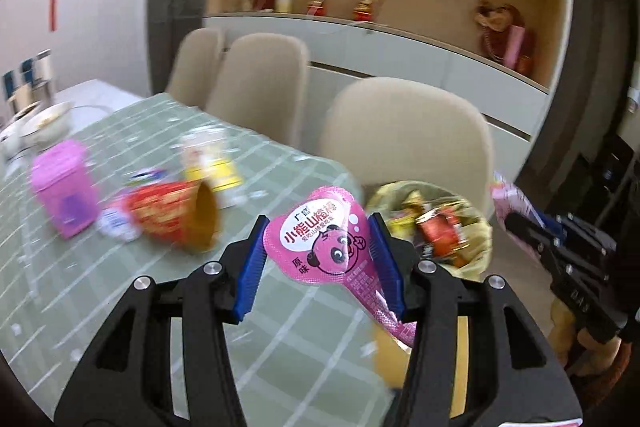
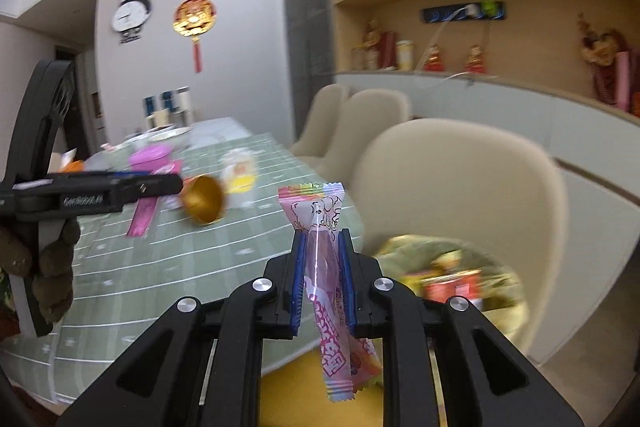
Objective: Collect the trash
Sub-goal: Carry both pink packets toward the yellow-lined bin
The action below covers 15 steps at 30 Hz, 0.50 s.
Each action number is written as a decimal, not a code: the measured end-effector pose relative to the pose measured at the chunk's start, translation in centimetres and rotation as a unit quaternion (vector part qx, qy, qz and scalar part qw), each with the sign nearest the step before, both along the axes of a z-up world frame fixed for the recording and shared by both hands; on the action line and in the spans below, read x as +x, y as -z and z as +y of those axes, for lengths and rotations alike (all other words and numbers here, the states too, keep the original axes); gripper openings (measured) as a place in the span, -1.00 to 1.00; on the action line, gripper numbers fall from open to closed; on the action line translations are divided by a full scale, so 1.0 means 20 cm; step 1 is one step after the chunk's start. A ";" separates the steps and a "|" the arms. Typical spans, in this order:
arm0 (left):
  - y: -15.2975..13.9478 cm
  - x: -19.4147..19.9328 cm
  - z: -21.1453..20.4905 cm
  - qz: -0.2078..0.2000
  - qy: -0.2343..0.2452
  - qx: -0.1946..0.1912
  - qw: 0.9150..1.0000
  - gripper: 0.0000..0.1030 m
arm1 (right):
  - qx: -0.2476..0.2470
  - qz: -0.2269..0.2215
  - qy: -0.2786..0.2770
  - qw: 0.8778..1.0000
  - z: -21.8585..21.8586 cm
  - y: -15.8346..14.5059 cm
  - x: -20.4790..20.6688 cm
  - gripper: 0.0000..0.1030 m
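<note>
Each hand-held gripper is clamped on trash: your left hand-held gripper (image 1: 318,255) pinches the pink pouch (image 1: 320,239), your right hand-held gripper (image 2: 323,281) the candy wrapper (image 2: 320,247), ready for the bin (image 1: 480,227).

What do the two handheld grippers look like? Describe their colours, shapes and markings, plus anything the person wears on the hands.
Both the left gripper and right gripper are black, with angular linkage arms, triangular cut-outs and round silver pivot bolts. Their fingers carry ribbed blue pads. From the side, the body shows small pale lettering, too blurred to read. The left hand wears a dark, fuzzy brownish glove.
</note>
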<state>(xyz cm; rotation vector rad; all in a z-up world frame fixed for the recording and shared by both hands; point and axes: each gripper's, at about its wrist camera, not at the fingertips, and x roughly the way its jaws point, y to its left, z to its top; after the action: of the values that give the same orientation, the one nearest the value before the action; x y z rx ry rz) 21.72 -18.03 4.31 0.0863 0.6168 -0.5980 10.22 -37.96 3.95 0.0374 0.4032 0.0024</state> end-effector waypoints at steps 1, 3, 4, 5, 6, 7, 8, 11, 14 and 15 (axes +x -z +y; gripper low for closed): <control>0.02 0.02 -0.09 0.005 0.013 0.000 1.000 -0.08 | 0.000 0.000 0.012 1.000 -0.07 -0.01 0.00 -0.67; 0.05 0.05 -0.21 0.019 0.031 -0.005 0.999 -0.08 | 0.005 0.003 0.030 1.000 -0.18 -0.01 0.00 -0.67; 0.07 0.08 -0.29 0.030 0.043 -0.009 0.999 -0.08 | 0.009 0.005 0.038 0.999 -0.25 0.00 0.00 -0.67; 0.09 0.10 -0.36 0.037 0.051 -0.012 0.998 -0.08 | 0.009 0.007 0.045 0.999 -0.29 0.00 0.00 -0.67; 0.10 0.12 -0.42 0.043 0.059 -0.014 0.997 -0.08 | 0.009 0.011 0.056 0.998 -0.35 0.01 0.01 -0.67; 0.13 0.14 -0.50 0.048 0.072 -0.018 0.996 -0.08 | 0.009 0.012 0.065 0.998 -0.39 0.01 0.01 -0.67; 0.14 0.16 -0.56 0.052 0.083 -0.019 0.995 -0.08 | 0.011 0.013 0.072 0.997 -0.43 0.02 0.01 -0.67; 0.20 0.19 -0.71 0.059 0.111 -0.017 0.992 -0.08 | 0.020 0.019 0.088 0.996 -0.55 0.05 0.01 -0.67; 0.27 0.24 -0.84 0.061 0.112 -0.007 0.992 -0.08 | 0.026 0.023 0.100 0.994 -0.65 0.10 0.01 -0.67; 0.30 0.26 -0.87 0.064 0.112 -0.005 0.992 -0.08 | 0.029 0.025 0.104 0.994 -0.68 0.12 0.01 -0.67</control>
<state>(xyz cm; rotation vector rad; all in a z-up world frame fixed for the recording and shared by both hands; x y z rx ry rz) 26.87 -35.52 -1.61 0.1083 0.7345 -0.8283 10.41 -51.47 1.61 0.1376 0.4471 -0.1922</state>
